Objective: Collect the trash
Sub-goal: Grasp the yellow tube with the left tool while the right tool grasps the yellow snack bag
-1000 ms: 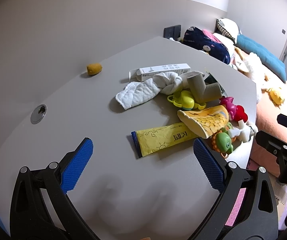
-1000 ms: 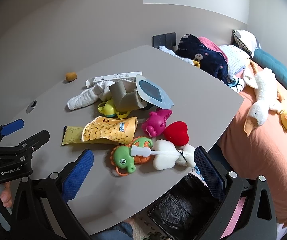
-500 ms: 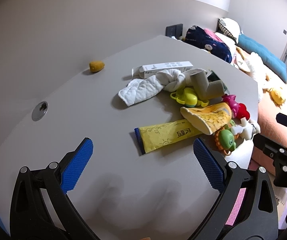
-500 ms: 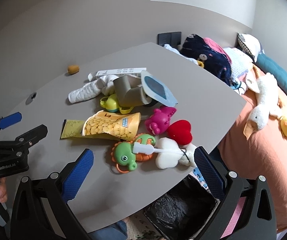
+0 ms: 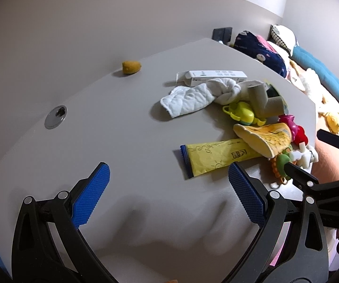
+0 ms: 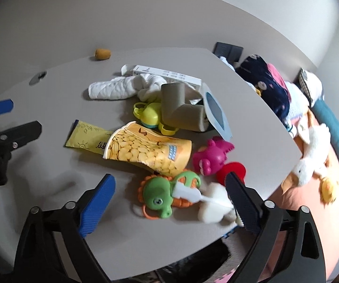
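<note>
Since 1 second ago the right gripper [image 6: 169, 194] has dropped toward the green turtle toy [image 6: 158, 194] at 6 o'clock, jaws closing but clamping nothing, while the left gripper [image 5: 168, 179] hangs apart, so no trash is collected yet.

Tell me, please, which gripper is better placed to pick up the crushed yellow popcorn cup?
Probably the right gripper: its closing jaws hang empty just short of the popcorn cup. The open left gripper faces bare table, the cup off to its side.

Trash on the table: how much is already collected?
Nothing looks collected. The yellow sachet, popcorn cup, cardboard tubes and white box all lie on the table. Left gripper is open and empty; right gripper is closing, gripping nothing.
</note>
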Demonstrator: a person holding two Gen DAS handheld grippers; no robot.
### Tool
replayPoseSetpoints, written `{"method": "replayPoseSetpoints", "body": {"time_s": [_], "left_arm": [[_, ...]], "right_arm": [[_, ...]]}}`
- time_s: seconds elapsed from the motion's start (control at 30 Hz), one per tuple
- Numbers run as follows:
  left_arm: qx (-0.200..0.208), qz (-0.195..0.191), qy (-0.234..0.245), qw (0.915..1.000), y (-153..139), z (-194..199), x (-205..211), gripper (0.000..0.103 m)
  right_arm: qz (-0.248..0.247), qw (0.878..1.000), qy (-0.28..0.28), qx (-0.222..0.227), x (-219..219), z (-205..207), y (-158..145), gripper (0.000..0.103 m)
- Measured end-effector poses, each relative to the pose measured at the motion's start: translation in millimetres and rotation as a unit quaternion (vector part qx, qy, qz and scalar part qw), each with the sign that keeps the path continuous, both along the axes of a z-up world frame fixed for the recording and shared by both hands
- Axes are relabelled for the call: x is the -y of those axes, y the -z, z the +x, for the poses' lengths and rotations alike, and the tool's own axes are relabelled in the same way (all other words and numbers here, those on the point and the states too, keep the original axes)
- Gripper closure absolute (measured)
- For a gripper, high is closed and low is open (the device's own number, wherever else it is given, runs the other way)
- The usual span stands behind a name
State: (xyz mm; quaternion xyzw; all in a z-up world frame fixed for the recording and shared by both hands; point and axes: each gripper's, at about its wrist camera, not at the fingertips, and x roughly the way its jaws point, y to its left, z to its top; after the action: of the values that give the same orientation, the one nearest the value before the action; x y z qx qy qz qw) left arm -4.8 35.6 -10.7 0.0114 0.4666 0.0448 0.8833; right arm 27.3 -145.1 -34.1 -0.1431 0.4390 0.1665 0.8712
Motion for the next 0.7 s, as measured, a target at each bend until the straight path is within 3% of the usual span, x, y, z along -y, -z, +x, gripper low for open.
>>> {"method": "replayPoseSetpoints", "body": {"time_s": [0.27,0.47,0.53,0.7], "left_arm": [[-0.016,-0.013,-0.014,0.9997,7.7,3.1,-13.6,0.006],[-0.022,-0.01,-0.002,0.9997,12.4,7.5,-13.3,0.006],[-0.027,-0.008,0.013,0.9995,15.0,11.0,-8.9,0.006],[-0.033,0.013,0.069,0.997,22.6,20.8,6.1,0.006]], "right_arm": [[-0.036,0.999,-0.029,0.011,-18.2,16.2,8.7,0.028],[-0.071,0.994,-0.063,0.049,-35.2,20.9,7.4,0.038],[-0.074,0.993,-0.076,0.05,-40.1,24.8,7.9,0.053],[-0.045,0.994,-0.092,0.026,-37.9,35.3,6.8,0.076]]}}
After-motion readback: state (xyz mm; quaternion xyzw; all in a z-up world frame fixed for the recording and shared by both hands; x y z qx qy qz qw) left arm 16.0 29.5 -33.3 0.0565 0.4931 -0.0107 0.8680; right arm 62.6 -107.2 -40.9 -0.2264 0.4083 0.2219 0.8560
